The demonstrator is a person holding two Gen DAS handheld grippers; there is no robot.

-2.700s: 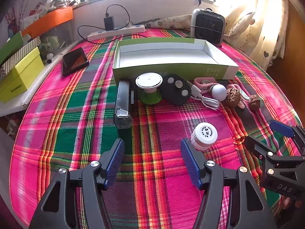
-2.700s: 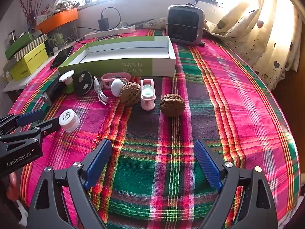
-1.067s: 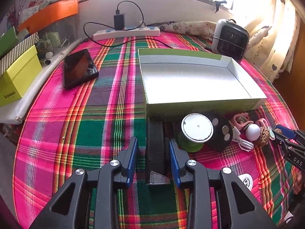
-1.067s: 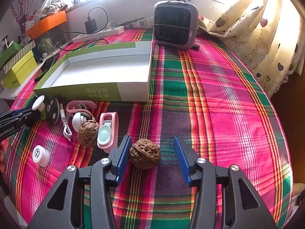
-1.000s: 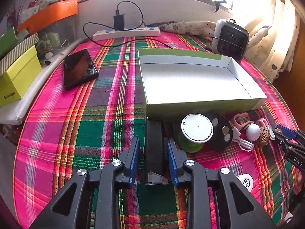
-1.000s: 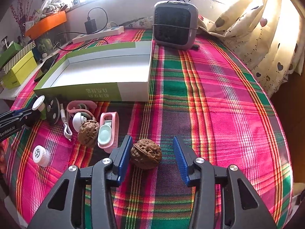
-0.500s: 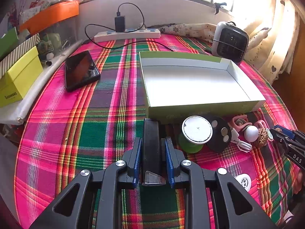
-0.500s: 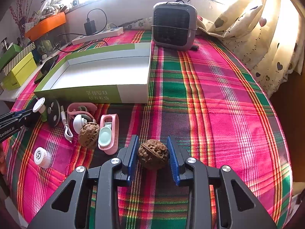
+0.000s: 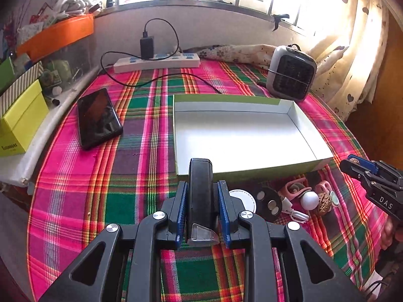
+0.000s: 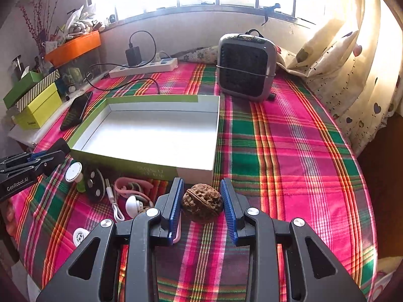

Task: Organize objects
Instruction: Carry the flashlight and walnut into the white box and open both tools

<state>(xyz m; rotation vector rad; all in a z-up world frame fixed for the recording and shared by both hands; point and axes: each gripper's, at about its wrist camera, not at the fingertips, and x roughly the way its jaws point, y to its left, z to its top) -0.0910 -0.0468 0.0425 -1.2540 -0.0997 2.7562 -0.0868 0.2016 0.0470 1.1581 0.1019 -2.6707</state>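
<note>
My left gripper [image 9: 201,201] is shut on a black flashlight [image 9: 200,183], held lengthwise between the blue pads with its clear lens end toward the camera, just in front of the open green-and-white box [image 9: 239,138]. My right gripper [image 10: 201,196] is shut on a brown walnut [image 10: 202,202], near the box's [image 10: 156,136] front right corner. The box is empty. Each gripper shows at the edge of the other's view: the right gripper [image 9: 357,166] at the right, the left gripper [image 10: 50,156] at the left.
On the plaid cloth before the box lie a white-topped green spool [image 10: 74,173], a black disc [image 9: 269,202], a white cable [image 10: 114,201], pink clips [image 10: 133,185], a white ball [image 9: 309,199], a second walnut [image 9: 323,201] and a white cap [image 10: 80,236]. A phone [image 9: 98,117], power strip [image 9: 156,63] and heater [image 10: 245,68] sit farther back.
Both grippers came forward and shut, the left on the flashlight and the right on the walnut. Over the last half second both have risen a little with their loads.
</note>
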